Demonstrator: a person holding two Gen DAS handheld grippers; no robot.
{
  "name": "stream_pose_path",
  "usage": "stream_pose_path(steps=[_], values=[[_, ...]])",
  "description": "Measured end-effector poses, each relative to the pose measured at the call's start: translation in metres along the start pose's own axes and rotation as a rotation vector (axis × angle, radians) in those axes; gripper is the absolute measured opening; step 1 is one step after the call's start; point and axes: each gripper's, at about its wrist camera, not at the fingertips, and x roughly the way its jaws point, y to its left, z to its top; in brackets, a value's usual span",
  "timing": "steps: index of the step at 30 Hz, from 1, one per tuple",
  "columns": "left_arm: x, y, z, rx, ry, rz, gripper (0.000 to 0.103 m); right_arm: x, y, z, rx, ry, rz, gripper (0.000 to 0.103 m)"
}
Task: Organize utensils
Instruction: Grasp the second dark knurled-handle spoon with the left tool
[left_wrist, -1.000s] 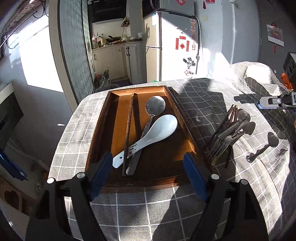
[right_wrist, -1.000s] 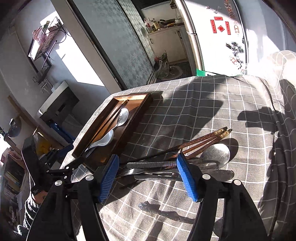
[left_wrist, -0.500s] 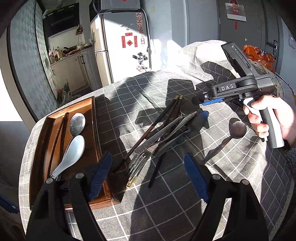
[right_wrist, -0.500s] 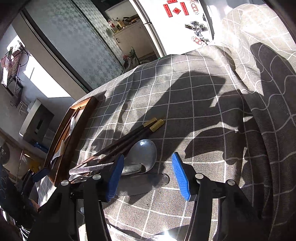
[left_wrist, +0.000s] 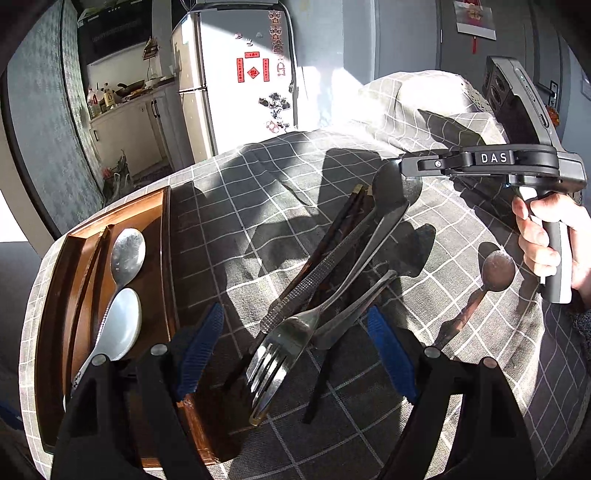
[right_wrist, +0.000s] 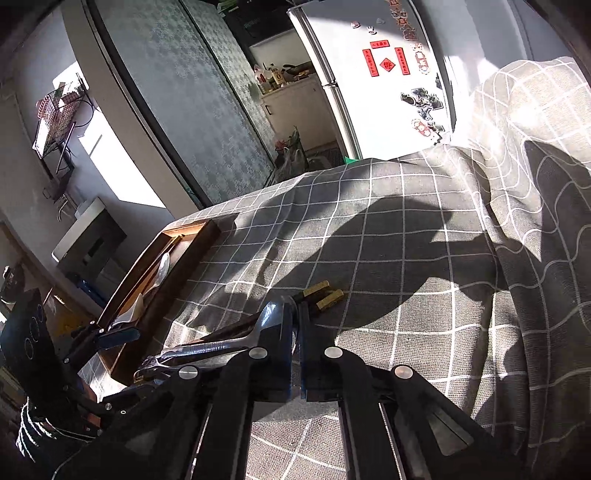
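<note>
From the left wrist view, the left claw (left_wrist: 295, 350) stands wide open with nothing gripped, above the pile of utensils (left_wrist: 332, 273) on the desk (left_wrist: 258, 192) with a checked cloth. A fork (left_wrist: 284, 343) lies between its blue pads. The wooden tray (left_wrist: 162, 266) at the left holds a metal spoon (left_wrist: 127, 254) and a white spoon (left_wrist: 118, 328). A hand (left_wrist: 550, 240) holds the right claw (left_wrist: 402, 166).

From the right wrist view, the right claw (right_wrist: 295, 332) is closed on the bowl of a large metal spoon (right_wrist: 271, 325), beside the chopsticks (right_wrist: 325, 295).
</note>
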Motion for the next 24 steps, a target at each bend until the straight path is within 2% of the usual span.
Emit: stream_pose_path(steps=[4,6,9,12,15,17,18,20,22,23,24], values=[[0.005,-0.006,0.002,0.021,0.004,-0.019,0.083,-0.019,0.020,0.005,-0.115,-0.071,0.001,0.001],[0.007,-0.007,0.003,0.019,0.002,-0.035,0.083,-0.025,0.026,0.007,-0.144,-0.088,-0.040,0.001],[0.006,-0.006,0.005,0.006,-0.006,-0.061,0.083,-0.033,0.020,0.010,-0.130,-0.106,-0.060,0.001],[0.005,-0.006,0.005,0.008,-0.015,-0.075,0.083,-0.040,0.006,0.012,-0.080,-0.125,-0.038,0.002],[0.007,-0.008,0.010,0.015,-0.019,-0.068,0.083,-0.043,-0.001,0.011,-0.049,-0.131,0.033,0.002],[0.013,-0.010,0.013,0.014,-0.007,-0.084,0.076,-0.045,0.000,0.009,-0.043,-0.140,0.093,0.002],[0.017,-0.012,0.015,0.019,0.005,-0.086,0.069,-0.049,0.002,0.008,-0.046,-0.149,0.116,0.002],[0.025,-0.016,0.016,0.037,0.024,-0.068,0.058,-0.054,0.008,0.009,-0.063,-0.161,0.131,0.002],[0.029,-0.016,0.017,0.038,0.031,-0.054,0.043,-0.057,0.011,0.009,-0.068,-0.161,0.134,0.002],[0.029,-0.015,0.018,0.032,0.028,-0.054,0.027,-0.057,0.012,0.008,-0.071,-0.156,0.131,0.002],[0.028,-0.013,0.018,0.025,0.023,-0.053,0.025,-0.057,0.013,0.008,-0.069,-0.152,0.126,0.002]])
